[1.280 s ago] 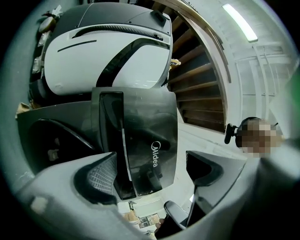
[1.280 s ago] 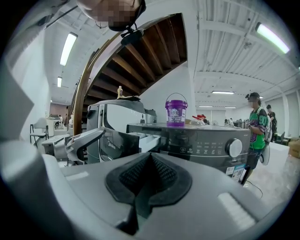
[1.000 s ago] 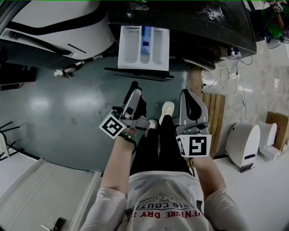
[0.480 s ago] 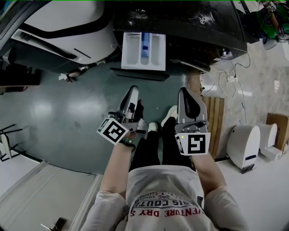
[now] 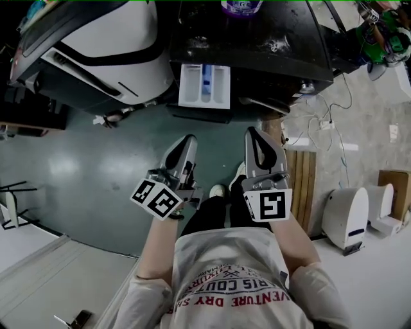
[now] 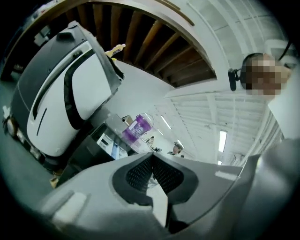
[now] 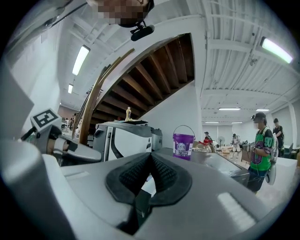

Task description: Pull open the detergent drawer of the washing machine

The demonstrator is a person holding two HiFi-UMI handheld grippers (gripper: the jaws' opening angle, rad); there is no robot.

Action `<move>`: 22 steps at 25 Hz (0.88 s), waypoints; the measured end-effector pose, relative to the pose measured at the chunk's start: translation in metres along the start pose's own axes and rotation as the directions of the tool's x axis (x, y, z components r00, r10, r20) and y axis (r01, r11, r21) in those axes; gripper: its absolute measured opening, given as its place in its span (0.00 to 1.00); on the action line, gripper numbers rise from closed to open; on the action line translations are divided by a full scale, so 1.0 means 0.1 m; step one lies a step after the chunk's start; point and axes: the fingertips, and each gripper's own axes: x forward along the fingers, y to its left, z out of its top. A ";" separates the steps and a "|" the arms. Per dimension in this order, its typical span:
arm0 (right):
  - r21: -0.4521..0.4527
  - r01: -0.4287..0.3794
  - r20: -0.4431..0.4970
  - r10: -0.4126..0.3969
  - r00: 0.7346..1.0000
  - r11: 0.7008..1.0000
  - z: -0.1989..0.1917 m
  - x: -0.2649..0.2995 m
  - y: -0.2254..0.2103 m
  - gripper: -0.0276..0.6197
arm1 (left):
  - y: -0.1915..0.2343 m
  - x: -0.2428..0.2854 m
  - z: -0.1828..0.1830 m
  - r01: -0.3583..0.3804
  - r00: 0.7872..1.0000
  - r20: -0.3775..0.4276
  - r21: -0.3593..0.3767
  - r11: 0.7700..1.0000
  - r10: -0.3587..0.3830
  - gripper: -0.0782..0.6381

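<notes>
The washing machine (image 5: 257,45) is dark and stands at the top of the head view. Its white detergent drawer (image 5: 204,87) sticks out of the front, pulled open, with a blue insert in the middle compartment. My left gripper (image 5: 187,140) and right gripper (image 5: 252,133) hover side by side above the floor, well short of the drawer and touching nothing. In the left gripper view the pads (image 6: 140,172) meet with nothing between them, and the drawer (image 6: 113,147) lies far ahead. The right gripper's pads (image 7: 161,176) are also pressed together, empty.
A large white and black machine (image 5: 109,45) stands left of the washer. A purple tub (image 5: 241,6) sits on the washer's top. A wooden panel (image 5: 302,180), cables and a white device (image 5: 350,215) are at the right. People (image 7: 260,150) stand far off.
Both grippers have risen and the drawer now looks smaller and farther away. The left gripper has rolled and its jaws have shut.
</notes>
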 end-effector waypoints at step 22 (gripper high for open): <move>-0.021 -0.069 0.061 0.070 0.996 0.997 0.93 -0.37 0.01 0.04 | -0.92 -0.33 0.80 -0.035 0.993 -0.049 0.727 0.686 0.103 0.11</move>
